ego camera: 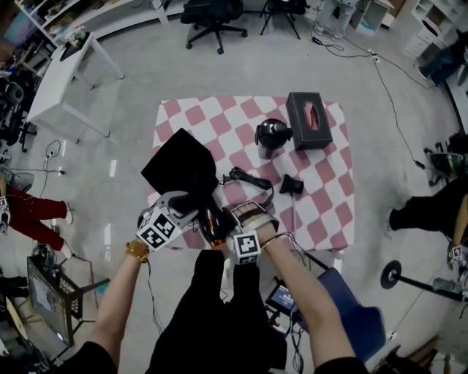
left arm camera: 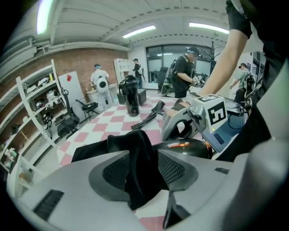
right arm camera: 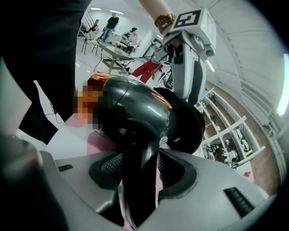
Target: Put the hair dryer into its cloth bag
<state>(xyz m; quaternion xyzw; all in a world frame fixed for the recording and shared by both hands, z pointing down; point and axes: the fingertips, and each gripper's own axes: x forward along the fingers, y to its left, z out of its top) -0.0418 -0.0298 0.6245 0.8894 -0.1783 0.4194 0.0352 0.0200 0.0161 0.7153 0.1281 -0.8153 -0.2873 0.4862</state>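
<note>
A black hair dryer [ego camera: 213, 221] with an orange rear ring lies near the front edge of the checkered table [ego camera: 322, 212]. My right gripper [right arm camera: 137, 168] is shut on its handle, and its dark body [right arm camera: 135, 110] fills the right gripper view. The dryer's front end sits in the mouth of the black cloth bag [right arm camera: 187, 124]. The bag [ego camera: 183, 164] spreads out to the left on the table. My left gripper [left arm camera: 142, 159] is open, with a fold of the bag's edge [left arm camera: 135, 153] hanging loosely between the pads. The dryer [left arm camera: 192, 146] and the right gripper [left arm camera: 183, 133] lie just beyond it.
The dryer's cord [ego camera: 248, 179] trails over the table middle. A black nozzle [ego camera: 292, 184], a black round attachment [ego camera: 272, 136] and a black tissue box [ego camera: 308, 120] stand further back. A white side table [ego camera: 73, 80] stands far left and an office chair [ego camera: 212, 18] behind. People stand around the room.
</note>
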